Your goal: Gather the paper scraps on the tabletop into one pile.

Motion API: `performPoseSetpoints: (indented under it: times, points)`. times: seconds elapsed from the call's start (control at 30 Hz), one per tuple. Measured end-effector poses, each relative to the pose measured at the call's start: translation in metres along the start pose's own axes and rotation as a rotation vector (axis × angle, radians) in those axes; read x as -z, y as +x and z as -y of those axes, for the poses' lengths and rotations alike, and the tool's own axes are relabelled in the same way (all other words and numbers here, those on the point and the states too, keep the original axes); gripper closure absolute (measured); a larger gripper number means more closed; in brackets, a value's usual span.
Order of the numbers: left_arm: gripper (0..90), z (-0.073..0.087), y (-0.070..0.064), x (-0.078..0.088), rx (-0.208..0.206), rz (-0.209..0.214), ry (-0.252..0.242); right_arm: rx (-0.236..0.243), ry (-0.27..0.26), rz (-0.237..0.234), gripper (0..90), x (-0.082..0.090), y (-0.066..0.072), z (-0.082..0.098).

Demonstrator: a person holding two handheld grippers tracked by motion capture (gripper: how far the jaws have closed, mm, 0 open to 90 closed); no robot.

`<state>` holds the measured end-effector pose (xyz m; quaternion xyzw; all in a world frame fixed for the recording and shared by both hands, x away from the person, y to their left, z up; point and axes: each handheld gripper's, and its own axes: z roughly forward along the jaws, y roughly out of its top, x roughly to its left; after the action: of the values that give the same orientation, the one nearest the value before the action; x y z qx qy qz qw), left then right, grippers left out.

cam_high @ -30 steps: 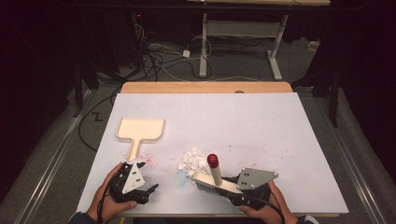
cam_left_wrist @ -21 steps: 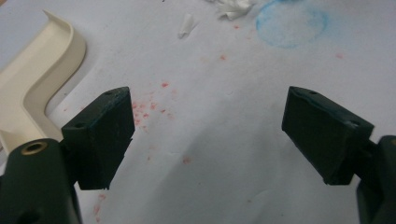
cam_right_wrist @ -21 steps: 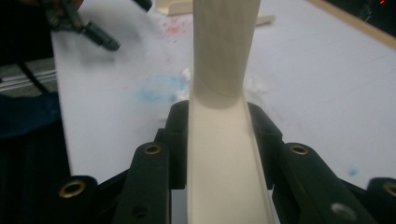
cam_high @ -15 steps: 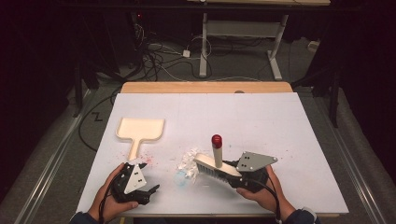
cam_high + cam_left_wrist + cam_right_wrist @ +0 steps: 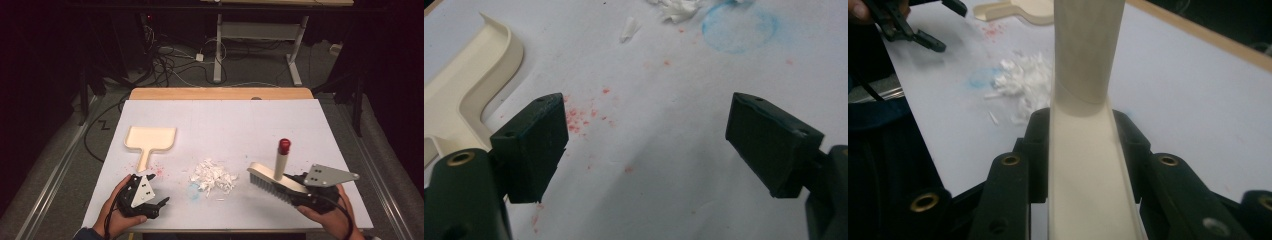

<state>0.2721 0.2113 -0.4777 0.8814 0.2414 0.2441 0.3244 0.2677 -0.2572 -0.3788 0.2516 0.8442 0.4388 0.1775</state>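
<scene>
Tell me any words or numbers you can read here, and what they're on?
None: no readable words or numbers.
The brush, dustpan and white table are plain.
The grey plates on the hand-held grippers carry only small dark dots.
The blue ring and red specks are stains, not writing.

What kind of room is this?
Probably a lab or workshop: a white-covered table under a fixed camera, loose cables across the floor, and a bare desk frame behind.

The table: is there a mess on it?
Yes. A heap of torn white paper bits lies loose on the table near its front edge, beside a blue smudge and red specks.
</scene>
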Motion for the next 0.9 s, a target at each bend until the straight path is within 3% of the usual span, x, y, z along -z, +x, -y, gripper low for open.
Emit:
performPoseSetpoints:
  times: [0.1, 0.2, 0.3, 0.43, 0.57, 0.73, 0.9]
  points:
    - [16.1, 0.000, 0.000, 0.000, 0.003, -0.003, 0.002, -0.048, 0.020, 0.022, 68.0, 0.016, -0.011, 0.014]
    - [16.1, 0.000, 0.000, 0.000, 0.003, -0.004, 0.002, -0.103, 0.045, 0.014, 68.0, 0.028, -0.019, 0.026]
    - [16.1, 0.000, 0.000, -0.001, 0.011, 0.004, 0.005, -0.151, 0.080, -0.031, 68.0, 0.033, -0.028, 0.036]
    - [16.1, 0.000, 0.000, -0.002, 0.001, 0.005, 0.009, -0.218, 0.143, -0.103, 68.0, 0.028, -0.041, 0.045]
    - [16.1, -0.001, 0.000, -0.005, 0.003, 0.015, 0.014, -0.240, 0.221, -0.186, 67.8, 0.017, -0.062, 0.045]
    - [16.9, -0.004, -0.003, -0.004, -0.007, 0.019, -0.007, -0.244, 0.300, -0.206, 64.6, -0.005, -0.094, 0.040]
    - [16.9, -0.005, -0.006, -0.007, -0.016, 0.019, 0.002, -0.150, 0.405, -0.157, 52.6, -0.029, -0.114, 0.024]
